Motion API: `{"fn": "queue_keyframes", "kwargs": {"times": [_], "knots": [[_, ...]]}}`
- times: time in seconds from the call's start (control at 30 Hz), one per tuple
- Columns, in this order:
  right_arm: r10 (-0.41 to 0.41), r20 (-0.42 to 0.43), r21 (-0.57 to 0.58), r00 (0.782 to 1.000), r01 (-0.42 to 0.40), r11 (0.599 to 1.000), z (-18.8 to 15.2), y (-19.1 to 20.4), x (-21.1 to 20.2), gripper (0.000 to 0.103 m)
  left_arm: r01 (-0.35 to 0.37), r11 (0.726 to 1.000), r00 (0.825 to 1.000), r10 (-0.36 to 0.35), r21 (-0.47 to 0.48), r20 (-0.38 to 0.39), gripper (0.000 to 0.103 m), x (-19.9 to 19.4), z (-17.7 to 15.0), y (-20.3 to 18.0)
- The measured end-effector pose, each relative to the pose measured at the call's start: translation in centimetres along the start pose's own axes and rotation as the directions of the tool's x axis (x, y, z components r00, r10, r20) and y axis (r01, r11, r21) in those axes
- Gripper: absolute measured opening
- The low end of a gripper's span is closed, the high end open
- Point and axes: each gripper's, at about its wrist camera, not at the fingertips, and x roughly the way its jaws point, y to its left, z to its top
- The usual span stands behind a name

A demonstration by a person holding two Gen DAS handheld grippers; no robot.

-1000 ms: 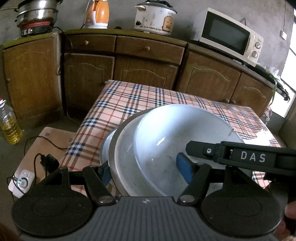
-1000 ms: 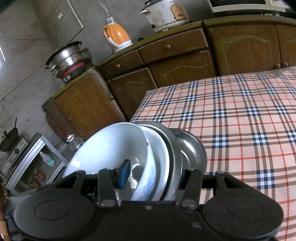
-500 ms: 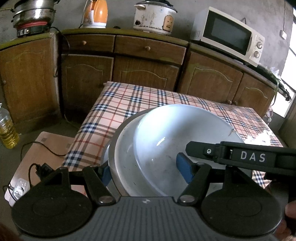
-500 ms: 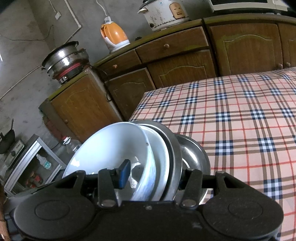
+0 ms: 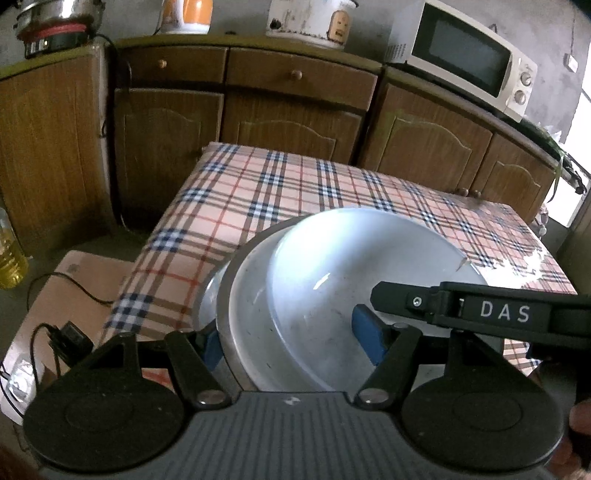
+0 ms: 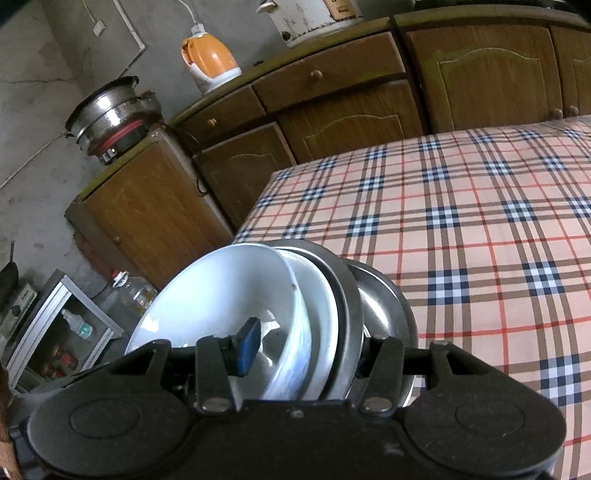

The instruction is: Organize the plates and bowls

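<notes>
Both my grippers are clamped on the same stack of dishes (image 5: pixel 332 295), holding it tilted above the near end of the plaid-covered table (image 5: pixel 280 192).

Left gripper (image 5: pixel 291 341): blue pads either side of the stack, left pad against the outer metal rim, right pad inside the top bowl. Moderately wide gap, filled by the dishes.

Right gripper (image 6: pixel 304 352): same grip from the other side, left blue pad inside the white bowl, right pad behind the metal rim. Its finger shows in the left view as a black bar crossing the bowl, lettered "DAS" in white.

Stack, inner to outer:
- white bowl (image 6: pixel 229 295), glossy, faint scuffs and specks inside, small chip or mark at the rim on the right in the left view
- second white bowl or plate (image 6: pixel 319 314) nested behind it
- dark-rimmed steel plate (image 6: pixel 347 295)
- shallow steel dish (image 6: pixel 380 306) at the back, shiny

All nested and leaning together, rims touching. I cannot tell whether the lowest edge touches the cloth.

Beyond: wooden cabinets (image 5: pixel 288 110), with an orange kettle (image 6: pixel 208 62), a white rice cooker (image 5: pixel 308 20) and a microwave (image 5: pixel 461 55) on top. No other legible writing; the cooker's sticker is too blurred to read.
</notes>
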Motion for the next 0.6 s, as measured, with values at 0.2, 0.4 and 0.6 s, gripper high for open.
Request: {"fn": "queue_keyframes", "kwargs": {"times": [0.2, 0.4, 0.6], "knots": [[0.002, -0.018, 0.001, 1.000, -0.002, 1.000, -0.3, -0.6, 1.1, 0.058, -0.004, 1.000, 1.000, 0.004, -0.008, -0.014, 0.072, 0.8, -0.3, 0.3], [-0.006, -0.034, -0.015, 0.999, 0.005, 1.000, -0.6, -0.8, 1.8, 0.057, 0.001, 1.000, 1.000, -0.002, -0.030, -0.019, 0.073, 1.5, -0.8, 0.7], [-0.007, -0.043, -0.034, 0.999, 0.006, 0.999, -0.7, -0.8, 2.4, 0.057, 0.009, 0.999, 1.000, -0.010, -0.049, -0.022, 0.073, 1.9, -1.2, 1.1]]}}
